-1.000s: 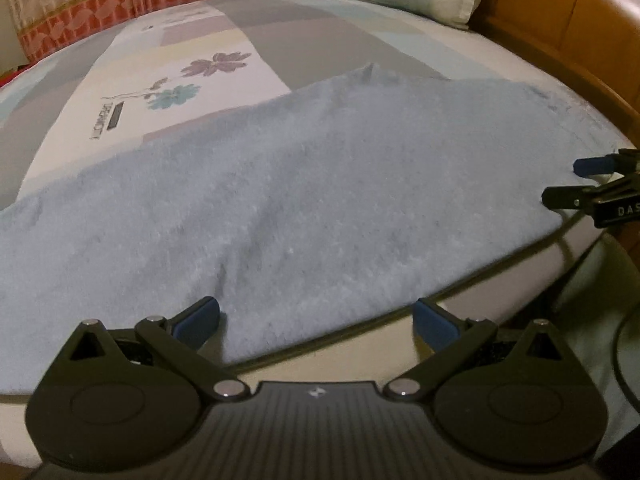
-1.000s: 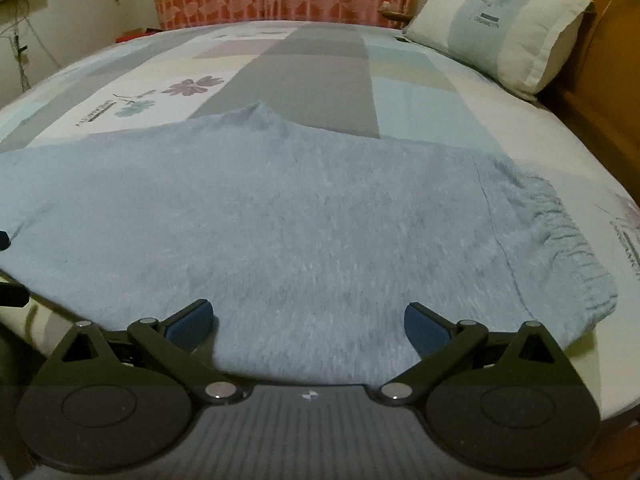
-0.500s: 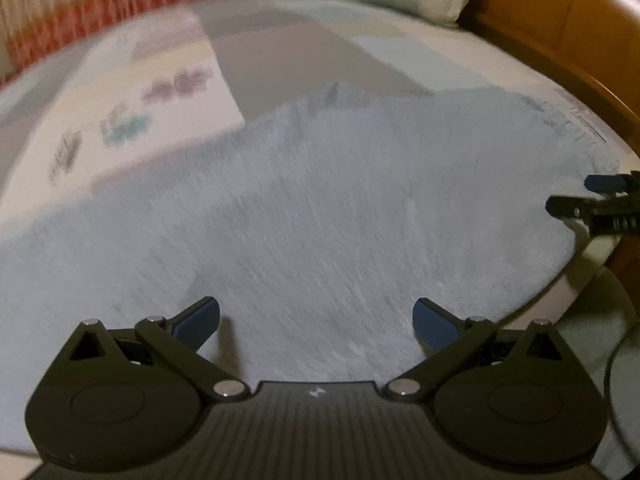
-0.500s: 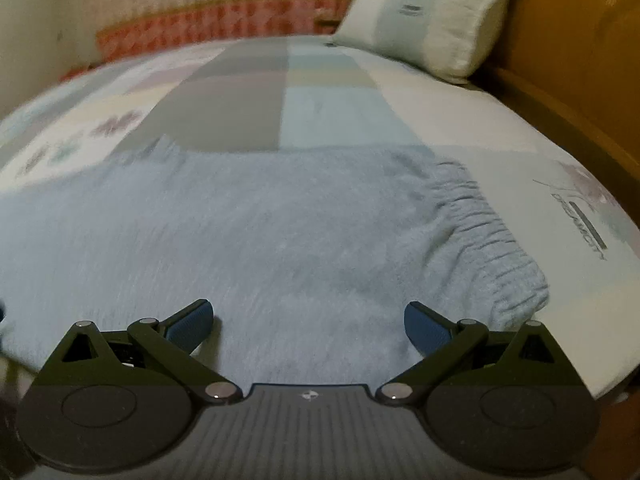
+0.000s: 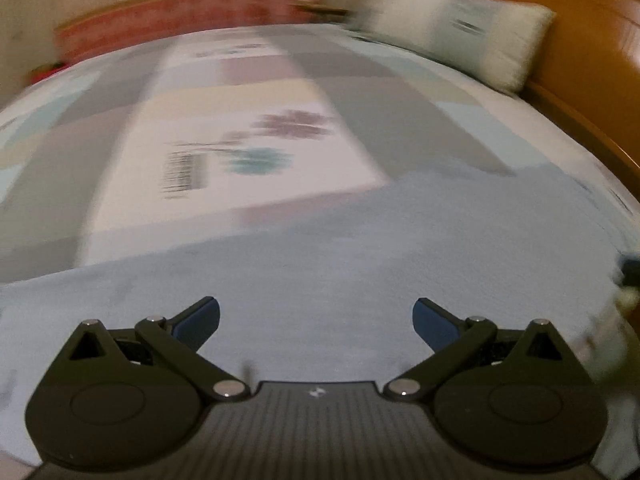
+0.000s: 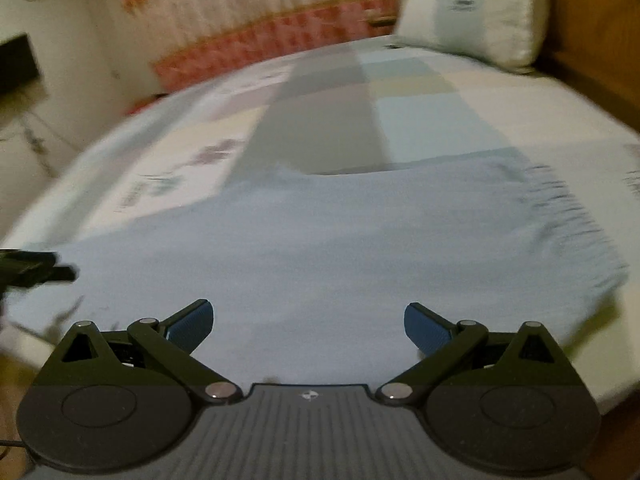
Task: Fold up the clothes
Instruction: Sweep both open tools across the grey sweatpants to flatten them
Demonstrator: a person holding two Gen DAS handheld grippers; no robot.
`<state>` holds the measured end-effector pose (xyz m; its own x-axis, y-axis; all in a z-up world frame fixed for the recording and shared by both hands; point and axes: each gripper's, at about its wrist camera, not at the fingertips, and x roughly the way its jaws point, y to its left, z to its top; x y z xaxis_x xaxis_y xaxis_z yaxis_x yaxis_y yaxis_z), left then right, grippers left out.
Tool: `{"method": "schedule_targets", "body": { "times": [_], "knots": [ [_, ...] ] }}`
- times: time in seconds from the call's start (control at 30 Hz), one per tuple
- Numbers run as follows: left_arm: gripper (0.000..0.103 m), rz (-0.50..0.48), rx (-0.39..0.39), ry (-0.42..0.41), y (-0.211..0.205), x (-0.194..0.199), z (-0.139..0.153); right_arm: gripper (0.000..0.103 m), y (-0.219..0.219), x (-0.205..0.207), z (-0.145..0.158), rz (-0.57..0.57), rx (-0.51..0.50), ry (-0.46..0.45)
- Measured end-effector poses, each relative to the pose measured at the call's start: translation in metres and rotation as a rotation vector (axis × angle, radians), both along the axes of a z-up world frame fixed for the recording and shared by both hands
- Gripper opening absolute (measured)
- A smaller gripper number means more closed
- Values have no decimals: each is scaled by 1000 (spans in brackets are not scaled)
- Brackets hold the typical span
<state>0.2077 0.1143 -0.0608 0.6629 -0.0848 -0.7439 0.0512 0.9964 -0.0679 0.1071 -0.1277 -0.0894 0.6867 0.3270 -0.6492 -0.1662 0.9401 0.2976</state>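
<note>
A light blue garment (image 6: pixel 340 248) lies flat on the bed (image 6: pixel 500 120), spread along the near edge of the bed. It looks like trousers: one end has a gathered elastic band (image 6: pixel 572 232), and this end is on the side toward the pillow (image 6: pixel 472 12). No fold is made yet, as far as I can judge.

The left gripper (image 5: pixel 316 320) has its jaws spread wide and holds nothing. It hovers over the part of the garment far from the pillow. The right gripper (image 6: pixel 308 322) is also spread wide and empty, and it is over the part nearer to the band. In the right view, the dark tip of the left gripper shows at the left border, just beside the garment edge.

Both pictures are blurred, so I cannot tell how high the fingers (image 5: pixel 198 320) are above the cloth, or if they touch it.

What can go wrong from here, in my judgement:
- The cloth is thick and lies in two layers. A gripper may pinch only the top layer, and then the fold opens and becomes uneven.
- The near edge of the garment lies at the bed edge. If one gripper pulls toward the person, the garment can slide off the bed.
- If the two grippers take hold at different depth, the fold line becomes crooked.
- The fingers may also catch the bed sheet together with the garment, because both are soft and lie flat on each other.
</note>
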Motion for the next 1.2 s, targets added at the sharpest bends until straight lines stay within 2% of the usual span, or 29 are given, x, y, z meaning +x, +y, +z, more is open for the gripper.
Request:
{"method": "schedule_targets", "body": {
  "times": [0.07, 0.17, 0.33, 0.43, 0.5, 0.57, 0.63, 0.73, 0.83, 1.0, 1.13, 1.2],
  "knots": [
    [102, 90, -21, 5, 39, 2, -2, 103, 14, -1, 3, 32, -1, 1],
    [102, 220, -64, 16, 91, 2, -11, 103, 40, 1, 8, 82, -66, 3],
    [102, 269, -109, 17, 126, 5, -31, 103, 70, 6, 13, 161, -117, 10],
    [102, 312, -162, 19, 143, 5, -42, 103, 87, 8, 14, 198, -150, 18],
    [102, 351, -133, 44, 149, 2, -48, 103, 96, 10, 13, 208, -179, 36],
    [102, 421, -25, 94, 155, 0, -53, 103, 103, 11, 12, 210, -210, 50],
    [102, 475, 53, 106, 159, -5, -50, 103, 107, 13, 9, 216, -221, 60],
    [102, 433, 62, 67, 151, -14, -36, 103, 112, 16, 4, 218, -221, 76],
    [102, 334, 59, 40, 128, -20, -24, 103, 116, 15, 2, 221, -224, 84],
    [102, 161, -48, 38, 91, -25, -23, 103, 117, 16, 3, 217, -201, 88],
    [102, 129, -56, 77, 78, -30, -39, 103, 113, 20, 1, 187, -175, 107],
    [102, 152, -58, 103, 81, -34, -48, 103, 111, 21, -1, 175, -171, 119]
  ]
}}
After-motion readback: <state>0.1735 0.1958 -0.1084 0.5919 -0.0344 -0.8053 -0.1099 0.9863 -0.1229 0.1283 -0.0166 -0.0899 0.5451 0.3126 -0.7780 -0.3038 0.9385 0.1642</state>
